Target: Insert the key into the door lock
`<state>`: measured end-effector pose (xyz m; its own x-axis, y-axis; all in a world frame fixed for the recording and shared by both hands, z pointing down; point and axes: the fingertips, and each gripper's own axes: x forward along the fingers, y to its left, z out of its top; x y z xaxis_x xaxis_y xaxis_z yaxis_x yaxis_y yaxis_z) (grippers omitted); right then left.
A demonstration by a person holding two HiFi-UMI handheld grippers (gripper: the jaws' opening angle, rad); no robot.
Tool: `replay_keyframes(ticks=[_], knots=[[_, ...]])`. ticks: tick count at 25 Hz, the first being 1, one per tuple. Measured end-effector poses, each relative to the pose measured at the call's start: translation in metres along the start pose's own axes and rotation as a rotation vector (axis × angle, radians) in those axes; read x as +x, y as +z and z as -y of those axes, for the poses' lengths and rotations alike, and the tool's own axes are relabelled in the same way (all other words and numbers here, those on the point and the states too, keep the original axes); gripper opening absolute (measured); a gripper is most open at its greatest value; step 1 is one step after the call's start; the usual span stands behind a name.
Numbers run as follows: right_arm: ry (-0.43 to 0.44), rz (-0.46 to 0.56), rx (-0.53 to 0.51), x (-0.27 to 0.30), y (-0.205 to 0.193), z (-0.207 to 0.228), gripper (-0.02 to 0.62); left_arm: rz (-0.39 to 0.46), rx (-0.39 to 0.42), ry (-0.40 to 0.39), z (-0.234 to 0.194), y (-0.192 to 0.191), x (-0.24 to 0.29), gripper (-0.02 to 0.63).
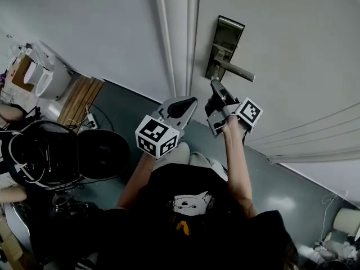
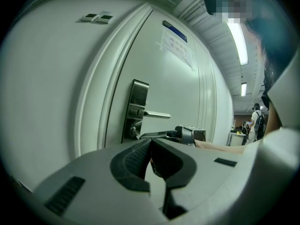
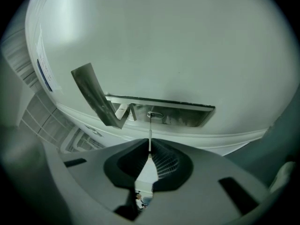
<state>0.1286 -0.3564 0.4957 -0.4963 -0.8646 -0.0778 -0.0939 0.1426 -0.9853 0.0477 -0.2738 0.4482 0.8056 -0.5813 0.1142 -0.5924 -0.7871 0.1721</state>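
While the right gripper [image 1: 214,85] clamps the key [image 3: 150,128] below the handle [image 1: 237,71], left gripper [image 1: 190,102] hangs closed.

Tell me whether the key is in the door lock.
The thin metal key, pinched in the right gripper, reaches the round silver keyhole; how far in, cannot tell.

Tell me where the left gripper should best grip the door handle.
Probably the handle near its free end, coming straight at the door, one jaw above, one below: it is a slim level bar standing off the door, and the right gripper with the key crowds its pivot end.
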Motion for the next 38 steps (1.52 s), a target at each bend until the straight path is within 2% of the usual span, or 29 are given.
replay_keyframes(ticks=[14,19,23,29,32,38], knots=[[0.023,0.027,0.122,0.008,0.006,0.001,0.02,0.002,0.004,0.006,0.0,0.008,0.001,0.009],[0.076,0.049,0.273,0.01,0.007,-0.001,0.022,0.004,0.0,0.014,-0.002,0.007,0.0,0.009],[0.077,0.052,0.253,0.009,0.006,0.001,0.021,-0.002,-0.005,0.01,-0.001,0.008,-0.001,0.009],[0.11,0.059,0.311,0.011,0.005,-0.005,0.025,0.007,-0.002,-0.005,0.002,0.014,0.002,0.009],[0.117,0.047,0.298,0.012,0.004,-0.007,0.025,0.004,0.004,-0.011,0.005,0.014,0.002,0.009],[0.126,0.09,0.298,0.02,0.016,-0.009,0.025,-0.005,0.007,-0.009,0.004,0.018,-0.004,0.009]])
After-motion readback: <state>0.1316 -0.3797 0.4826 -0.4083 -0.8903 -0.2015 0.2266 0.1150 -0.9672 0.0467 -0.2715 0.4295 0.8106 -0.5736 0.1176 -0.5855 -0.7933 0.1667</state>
